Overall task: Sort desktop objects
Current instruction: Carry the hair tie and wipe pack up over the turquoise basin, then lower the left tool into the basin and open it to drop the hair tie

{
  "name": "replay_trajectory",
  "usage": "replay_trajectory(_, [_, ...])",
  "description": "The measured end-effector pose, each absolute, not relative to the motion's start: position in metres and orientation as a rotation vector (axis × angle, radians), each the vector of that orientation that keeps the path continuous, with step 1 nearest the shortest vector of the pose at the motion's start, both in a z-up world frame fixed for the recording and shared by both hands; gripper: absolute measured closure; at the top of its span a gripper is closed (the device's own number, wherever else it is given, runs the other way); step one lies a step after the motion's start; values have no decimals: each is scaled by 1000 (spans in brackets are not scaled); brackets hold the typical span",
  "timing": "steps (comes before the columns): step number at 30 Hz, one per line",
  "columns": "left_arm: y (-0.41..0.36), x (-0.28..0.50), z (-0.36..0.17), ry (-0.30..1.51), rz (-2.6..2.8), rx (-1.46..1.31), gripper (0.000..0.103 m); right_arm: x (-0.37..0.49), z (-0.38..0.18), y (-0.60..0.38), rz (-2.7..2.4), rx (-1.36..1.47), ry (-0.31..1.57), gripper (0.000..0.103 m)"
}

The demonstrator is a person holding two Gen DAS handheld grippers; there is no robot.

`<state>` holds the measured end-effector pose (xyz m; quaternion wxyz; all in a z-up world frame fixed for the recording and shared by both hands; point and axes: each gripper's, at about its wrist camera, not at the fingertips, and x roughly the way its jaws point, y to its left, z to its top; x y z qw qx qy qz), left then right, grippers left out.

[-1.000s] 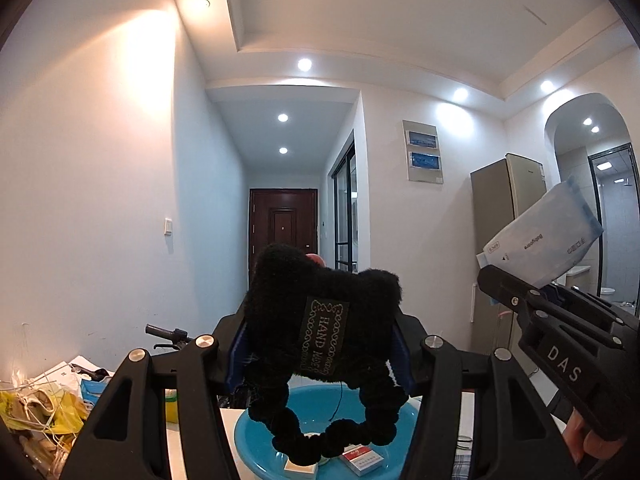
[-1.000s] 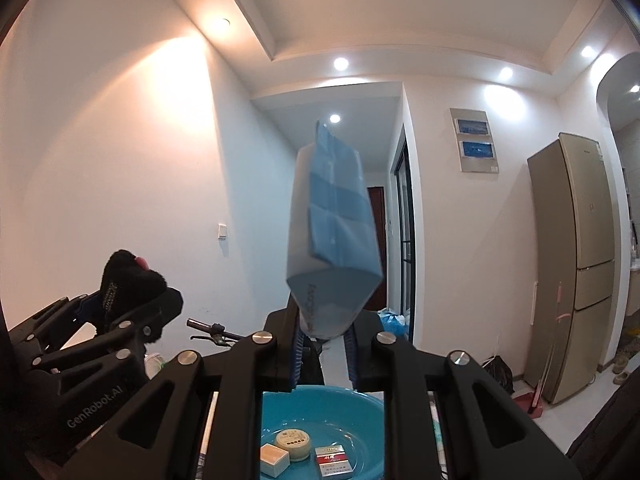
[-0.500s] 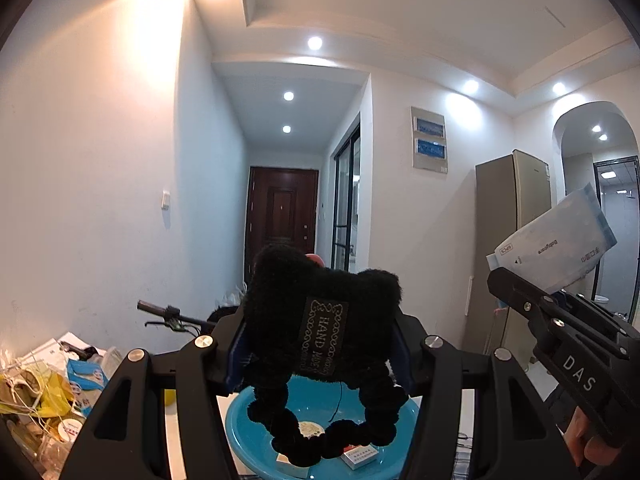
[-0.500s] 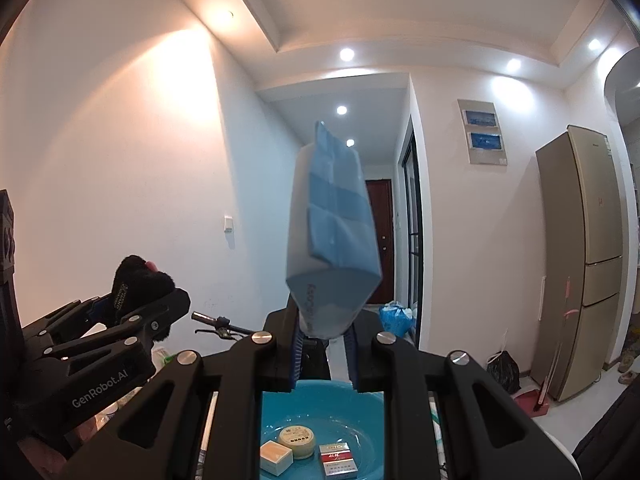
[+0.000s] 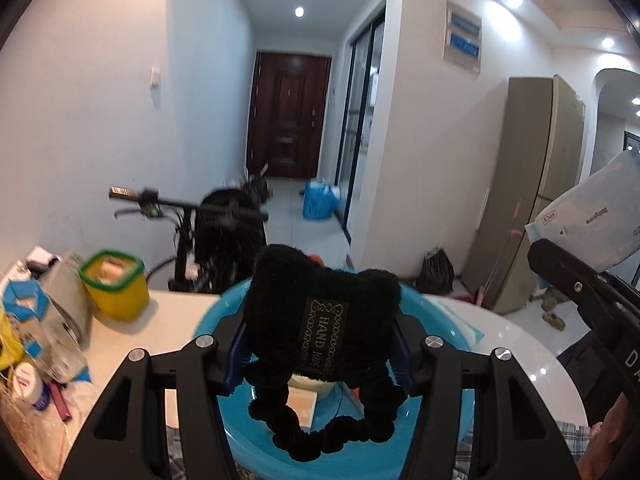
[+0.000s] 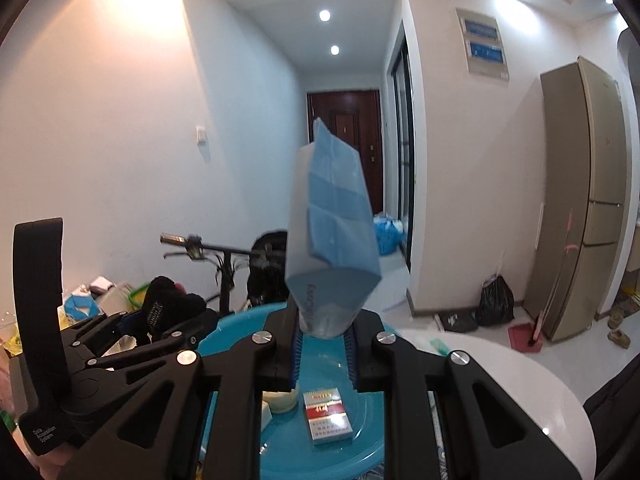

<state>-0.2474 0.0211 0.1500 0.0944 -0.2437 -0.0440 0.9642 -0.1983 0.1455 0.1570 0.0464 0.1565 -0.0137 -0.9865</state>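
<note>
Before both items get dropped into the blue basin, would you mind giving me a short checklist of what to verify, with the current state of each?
1. Left tongs gripping the black plush hair band: ok, pads press on both sides.
2. Right tongs gripping the blue wipes pack: ok, clamped at its lower end, standing upright.
3. Both sets of tongs over the blue basin: ok, its rim shows beyond each.
4. Room in the basin: ok, the red cigarette pack and small box leave bare floor.
5. Clearance between the two tongs: ok, apart, side by side.
6. Hair band's dangling loop clear of the basin floor: cannot tell.
</note>
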Motion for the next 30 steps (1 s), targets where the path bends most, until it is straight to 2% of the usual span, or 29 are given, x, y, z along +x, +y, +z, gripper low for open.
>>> replay_trajectory(13, [11, -305, 73, -160, 2817, -1030, 44, -258, 78, 159, -2947, 846, -81, 86])
replay_trajectory(18, [0, -321, 54, -208, 2802, -1116, 44, -274, 64, 170, -2923, 933, -100, 86])
replay_trajectory(30, [-2, -332, 33, -170, 2795, -1236, 44, -286, 45, 171, -2885, 1032, -109, 86])
